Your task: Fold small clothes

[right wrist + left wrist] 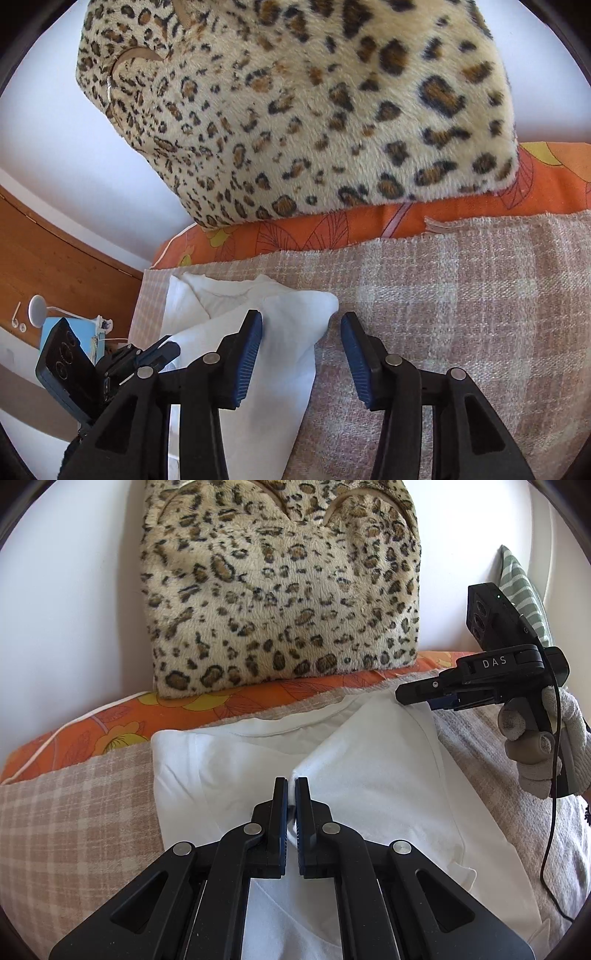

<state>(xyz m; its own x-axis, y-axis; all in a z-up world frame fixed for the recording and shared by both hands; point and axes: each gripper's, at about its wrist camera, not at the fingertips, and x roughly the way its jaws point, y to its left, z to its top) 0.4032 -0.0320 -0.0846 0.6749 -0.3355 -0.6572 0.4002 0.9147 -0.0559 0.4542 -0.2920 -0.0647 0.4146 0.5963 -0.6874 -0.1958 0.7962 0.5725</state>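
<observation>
A white T-shirt (369,775) lies partly folded on a plaid blanket (74,812). My left gripper (291,794) is shut on a raised fold of the shirt near its middle. In the left wrist view, my right gripper (406,695) hovers at the shirt's far right corner, held by a gloved hand (546,746). From the right wrist view, the right gripper (301,321) is open, and the T-shirt's corner (317,306) lies between its fingers without being pressed. Its left finger (251,350) rests over the cloth. The left gripper (164,350) shows at the lower left.
A leopard-print cushion (280,590) leans on the white wall behind the shirt, resting on an orange flowered pillow (110,723). A green striped cushion (521,587) stands at the far right. A wooden panel (55,258) and a small white lamp (37,314) lie beyond the bed's left edge.
</observation>
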